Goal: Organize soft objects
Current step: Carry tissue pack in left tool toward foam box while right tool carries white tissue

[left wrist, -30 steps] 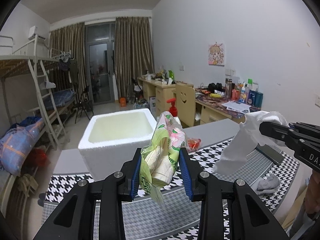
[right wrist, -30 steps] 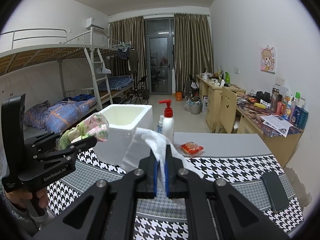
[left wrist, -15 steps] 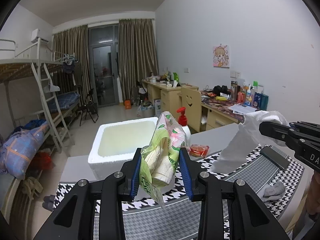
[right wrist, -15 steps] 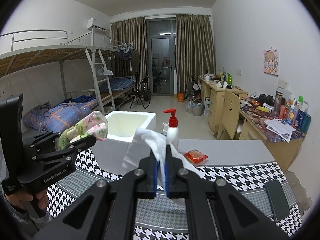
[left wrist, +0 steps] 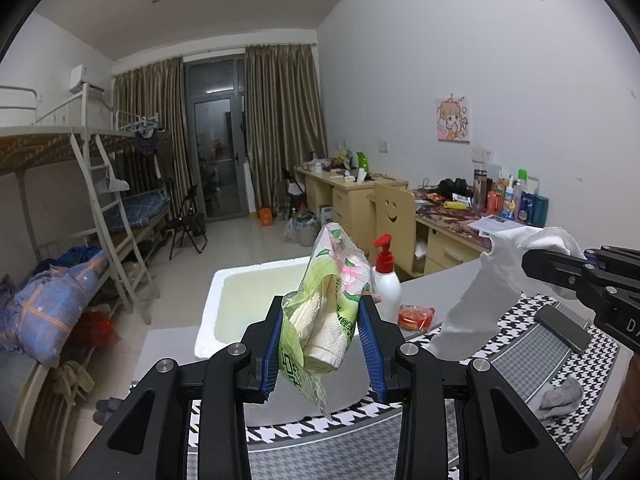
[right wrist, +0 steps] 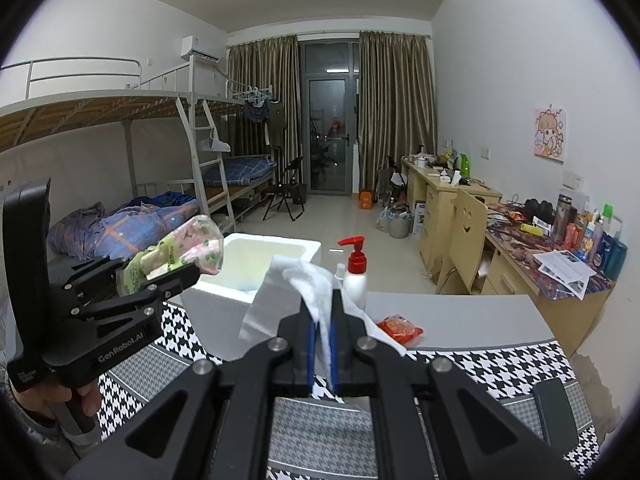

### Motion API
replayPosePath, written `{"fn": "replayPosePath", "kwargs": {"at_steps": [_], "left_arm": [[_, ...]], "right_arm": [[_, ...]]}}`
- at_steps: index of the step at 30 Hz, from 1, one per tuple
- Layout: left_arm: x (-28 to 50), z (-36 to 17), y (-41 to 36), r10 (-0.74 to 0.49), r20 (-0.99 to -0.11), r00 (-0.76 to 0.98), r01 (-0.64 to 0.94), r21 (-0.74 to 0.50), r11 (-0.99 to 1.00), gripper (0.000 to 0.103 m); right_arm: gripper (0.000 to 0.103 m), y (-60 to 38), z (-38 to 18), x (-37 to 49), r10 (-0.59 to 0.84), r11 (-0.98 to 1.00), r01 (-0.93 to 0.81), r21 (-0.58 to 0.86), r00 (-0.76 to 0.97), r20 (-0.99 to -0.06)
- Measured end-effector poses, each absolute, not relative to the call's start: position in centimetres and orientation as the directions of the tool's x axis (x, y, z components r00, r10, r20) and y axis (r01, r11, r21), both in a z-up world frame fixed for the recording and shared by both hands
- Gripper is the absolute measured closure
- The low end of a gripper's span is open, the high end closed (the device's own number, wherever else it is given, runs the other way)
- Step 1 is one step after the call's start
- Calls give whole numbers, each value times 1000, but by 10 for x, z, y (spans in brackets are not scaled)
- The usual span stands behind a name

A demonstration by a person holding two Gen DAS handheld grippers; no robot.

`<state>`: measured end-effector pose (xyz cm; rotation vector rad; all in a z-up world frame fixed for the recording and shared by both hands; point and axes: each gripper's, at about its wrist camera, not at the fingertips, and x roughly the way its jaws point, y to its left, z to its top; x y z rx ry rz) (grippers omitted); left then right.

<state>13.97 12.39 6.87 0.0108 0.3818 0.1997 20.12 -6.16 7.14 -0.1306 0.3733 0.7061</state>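
Observation:
My left gripper (left wrist: 320, 316) is shut on a green flowered tissue pack (left wrist: 324, 304), held up in the air in front of the white foam box (left wrist: 224, 300). The pack also shows in the right wrist view (right wrist: 180, 252), left of the foam box (right wrist: 280, 256). My right gripper (right wrist: 322, 320) is shut on a white tissue sheet (right wrist: 288, 292) that hangs from its tips; the sheet shows in the left wrist view (left wrist: 480, 304), hanging above the table. A grey sock (left wrist: 560, 398) lies on the houndstooth mat at the right.
A red-pump white bottle (right wrist: 356, 276) and a red snack packet (right wrist: 400, 328) sit on the grey table behind the mat. A dark phone (left wrist: 562, 328) lies on the mat at the right. Desks, a chair and bunk beds stand beyond.
Both grippers have risen and pulled back a little with their loads; the foam box and bottle now look lower and farther. Both grips are unchanged.

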Motion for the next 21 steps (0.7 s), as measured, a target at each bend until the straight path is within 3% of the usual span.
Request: {"fn": "replayPosePath", "kwargs": {"at_steps": [21], "left_arm": [[167,85,154,236,-369,899,-234,53,971,66]], "right_arm": [[95,-33,92,224,602,762,-647,3,707,-371]]}}
